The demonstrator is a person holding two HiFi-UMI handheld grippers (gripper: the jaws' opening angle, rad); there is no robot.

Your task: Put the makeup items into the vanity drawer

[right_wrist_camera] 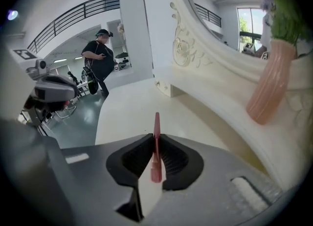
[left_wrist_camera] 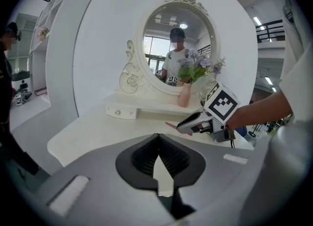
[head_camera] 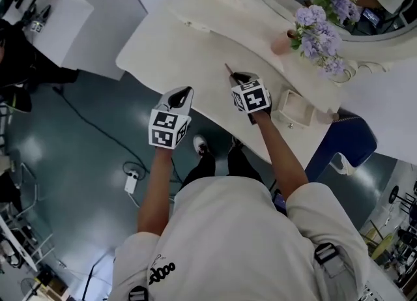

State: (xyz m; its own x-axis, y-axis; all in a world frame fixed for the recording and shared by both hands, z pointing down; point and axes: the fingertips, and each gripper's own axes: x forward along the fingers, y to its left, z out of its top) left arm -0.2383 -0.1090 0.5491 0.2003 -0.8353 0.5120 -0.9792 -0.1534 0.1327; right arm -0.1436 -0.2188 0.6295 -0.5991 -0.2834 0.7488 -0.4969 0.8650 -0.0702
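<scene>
**Right tongs clamp the pencil, drawer not yet reached**

The right tongs (right_wrist_camera: 155, 139) are clenched on a slim pink makeup pencil (right_wrist_camera: 156, 124), with the pads pressing it from both sides near its butt end. The grip is probably that far back so the long front part sticks clear and can go into a narrow box first.

The left tongs (left_wrist_camera: 157, 154) are clenched on nothing. They hang over the near edge of the counter (head_camera: 189, 52), apart from the right pair, and look parked out of the way since one light stick needs one hand.

The pencil is off in the air, low over the counter in front of the person. Whether its tip touches the surface can't be told.

Its long axis runs straight along the line of the tongs. The tapered tip leads out ahead, away from the person and toward the far left stretch of the counter under the mirror (left_wrist_camera: 178, 49). It lies roughly level, maybe dipping slightly at the tip.

A small drawer (head_camera: 284, 107) stands pulled open at the right end of the counter, near the right tongs and to their right. A pink vase (head_camera: 281, 44) with purple flowers (head_camera: 319, 32) stands behind it.

So the tip points away from the drawer. My guess is that the wrist has to swing right and tilt the pencil down before letting go. The vase is close enough to that path to get bumped.
</scene>
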